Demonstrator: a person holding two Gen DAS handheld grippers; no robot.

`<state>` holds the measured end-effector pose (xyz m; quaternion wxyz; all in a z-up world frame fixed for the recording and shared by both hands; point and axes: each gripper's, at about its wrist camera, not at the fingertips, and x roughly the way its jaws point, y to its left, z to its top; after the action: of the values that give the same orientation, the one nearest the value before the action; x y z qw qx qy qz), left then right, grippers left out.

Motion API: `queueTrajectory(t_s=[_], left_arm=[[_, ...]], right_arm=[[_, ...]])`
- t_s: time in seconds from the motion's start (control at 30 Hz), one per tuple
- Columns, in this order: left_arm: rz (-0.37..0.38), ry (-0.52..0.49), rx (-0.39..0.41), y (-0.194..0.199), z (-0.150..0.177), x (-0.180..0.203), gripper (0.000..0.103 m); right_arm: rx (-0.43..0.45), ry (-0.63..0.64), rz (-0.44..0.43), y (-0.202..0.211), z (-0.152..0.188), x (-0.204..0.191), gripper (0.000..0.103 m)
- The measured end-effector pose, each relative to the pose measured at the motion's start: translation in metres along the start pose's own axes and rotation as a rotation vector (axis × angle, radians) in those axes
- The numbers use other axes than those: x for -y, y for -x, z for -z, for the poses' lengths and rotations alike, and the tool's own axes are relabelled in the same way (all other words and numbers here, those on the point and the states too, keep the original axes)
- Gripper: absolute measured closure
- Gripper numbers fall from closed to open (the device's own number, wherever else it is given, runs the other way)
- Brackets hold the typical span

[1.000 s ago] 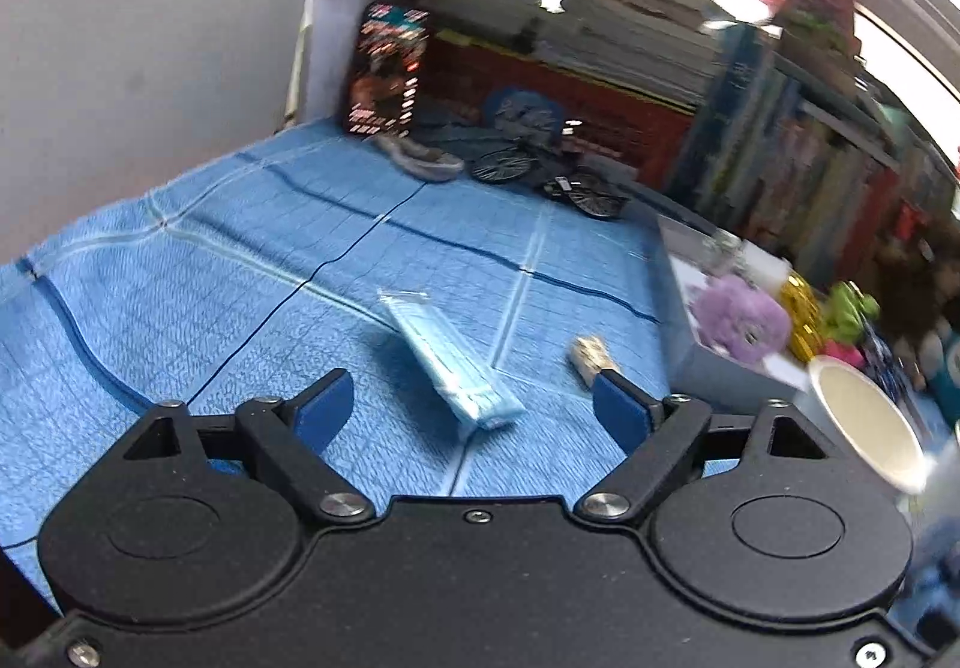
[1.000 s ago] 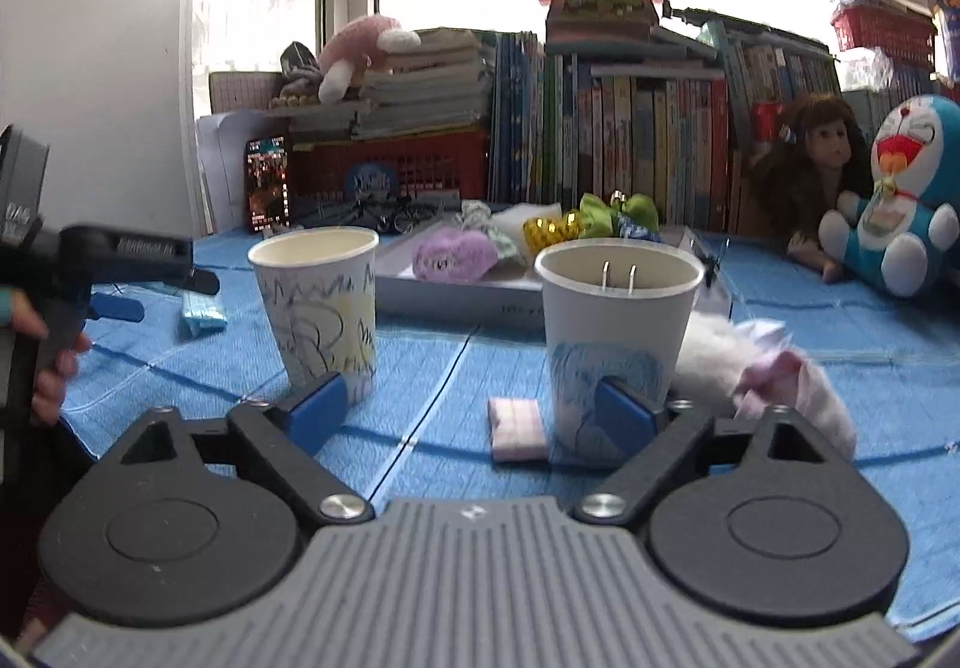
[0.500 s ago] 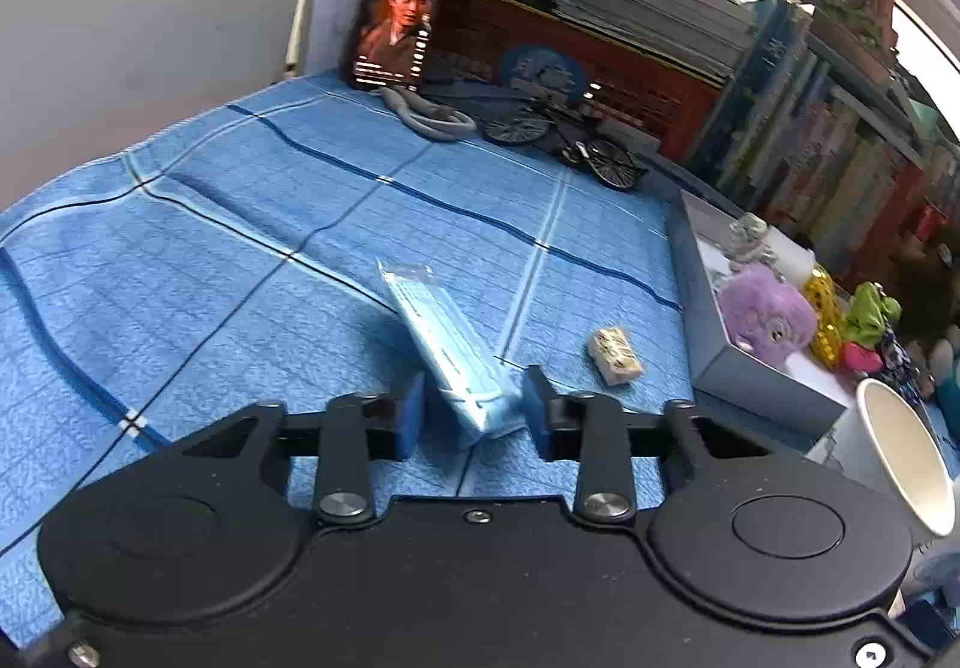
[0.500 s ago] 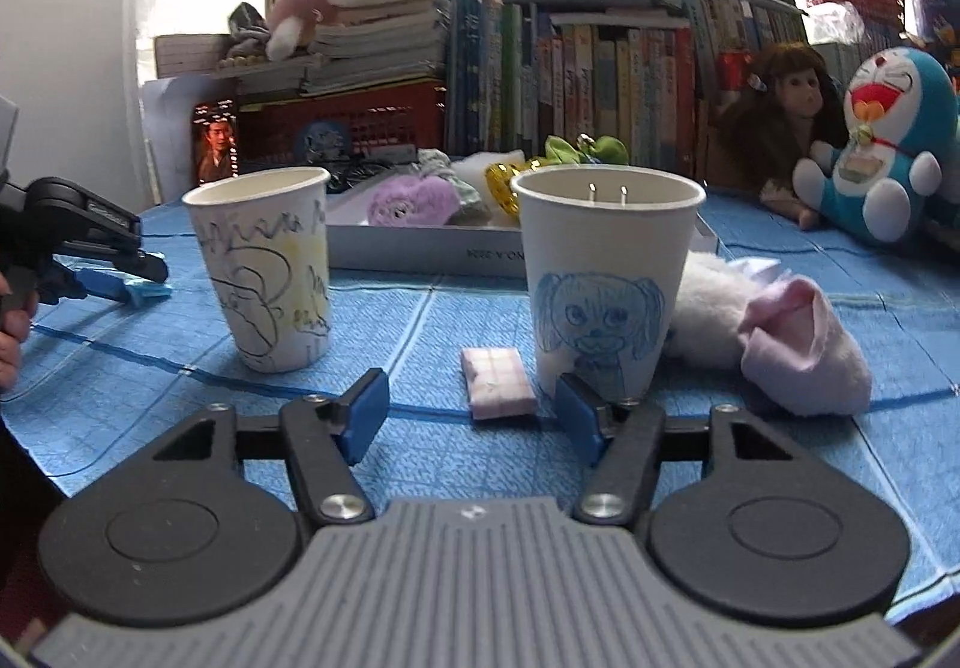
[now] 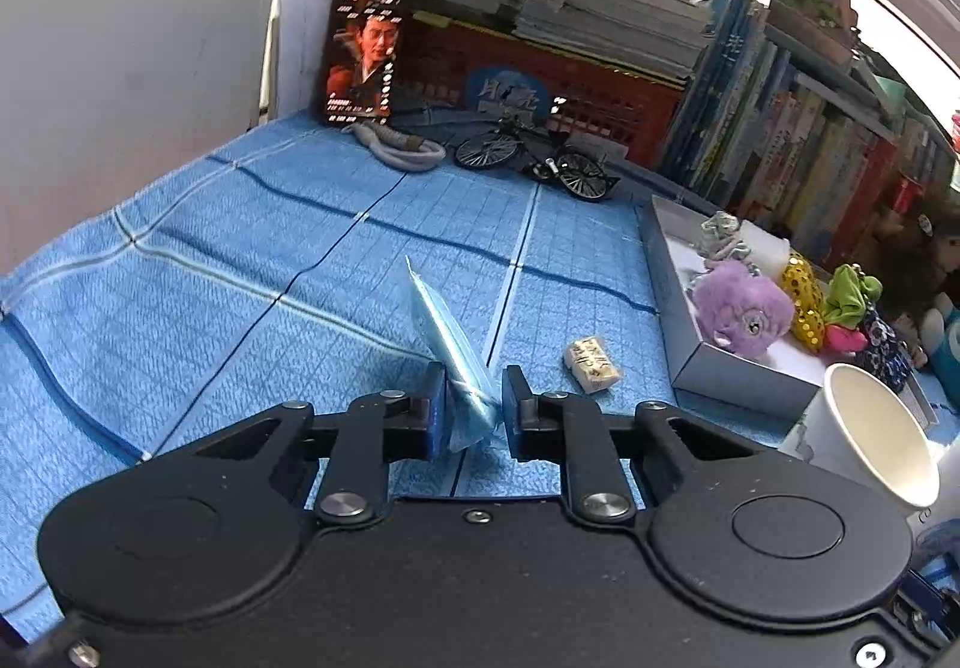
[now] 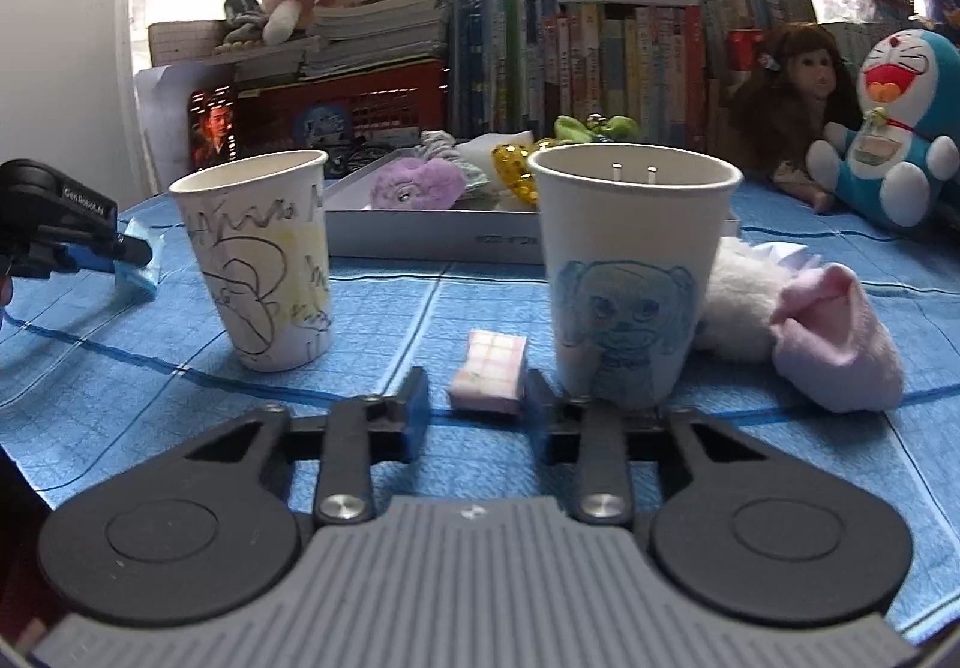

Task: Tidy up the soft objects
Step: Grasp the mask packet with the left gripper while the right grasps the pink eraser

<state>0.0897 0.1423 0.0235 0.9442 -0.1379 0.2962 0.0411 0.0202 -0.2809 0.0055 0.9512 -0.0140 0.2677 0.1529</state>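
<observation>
— What have your left fingers got?

— My left gripper (image 5: pixel 474 410) has just been closing and is now pinched on the near end of a blue packet (image 5: pixel 447 335), a flat soft pouch. Its far end points away over the blue checked cloth (image 5: pixel 240 272) on the tabletop. In the right wrist view the same gripper (image 6: pixel 129 248) shows at the far left with the packet (image 6: pixel 139 266) lifted at its tip.

— And the right?

— My right gripper (image 6: pixel 474 404) has also just been closing. Its fingers (image 6: pixel 414 398) stand narrow on either side of a small pink block (image 6: pixel 489 371) that lies on the cloth. The right-hand finger sits against the block's edge, while a sliver of cloth shows beside the left-hand one, so I cannot call it a full squeeze.

— What surrounds the block?

— A paper cup with a blue cartoon face (image 6: pixel 630 272) stands just to its right, and a scribbled paper cup (image 6: pixel 264 260) stands well to its left. Beside the cartoon cup lie a white fluffy thing (image 6: pixel 735 302) and a pink sock (image 6: pixel 834 338), touching each other.

— Anything sorted yet?

— A grey tray (image 5: pixel 720 368) behind the cups holds a purple plush (image 5: pixel 741 305) with yellow and green toys next to it. A small tan block (image 5: pixel 591 362) lies on the cloth between the packet and the tray.
</observation>
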Motion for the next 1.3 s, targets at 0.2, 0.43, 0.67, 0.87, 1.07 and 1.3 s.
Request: queueTrajectory(t_s=[0.2, 0.43, 0.67, 0.87, 1.07, 1.3], left_arm=[[0.031, -0.05, 0.025, 0.015, -0.005, 0.012, 0.085], [0.105, -0.092, 0.046, 0.035, -0.017, 0.031, 0.085], [0.177, -0.141, 0.058, 0.049, -0.033, 0.056, 0.085], [0.233, -0.181, 0.055, 0.058, -0.046, 0.077, 0.086], [0.284, -0.213, 0.043, 0.061, -0.058, 0.1, 0.086], [0.339, -0.259, 0.001, 0.052, -0.078, 0.133, 0.086]], right_arm=[[-0.003, -0.017, -0.044, 0.004, -0.005, -0.001, 0.072], [0.012, -0.039, -0.139, 0.025, -0.022, -0.002, 0.072], [0.088, -0.003, -0.151, 0.041, -0.051, -0.001, 0.073], [0.129, 0.001, -0.16, 0.047, -0.074, 0.006, 0.073], [0.137, -0.021, -0.167, 0.043, -0.099, 0.02, 0.073], [0.093, -0.051, -0.184, 0.027, -0.127, 0.041, 0.073]])
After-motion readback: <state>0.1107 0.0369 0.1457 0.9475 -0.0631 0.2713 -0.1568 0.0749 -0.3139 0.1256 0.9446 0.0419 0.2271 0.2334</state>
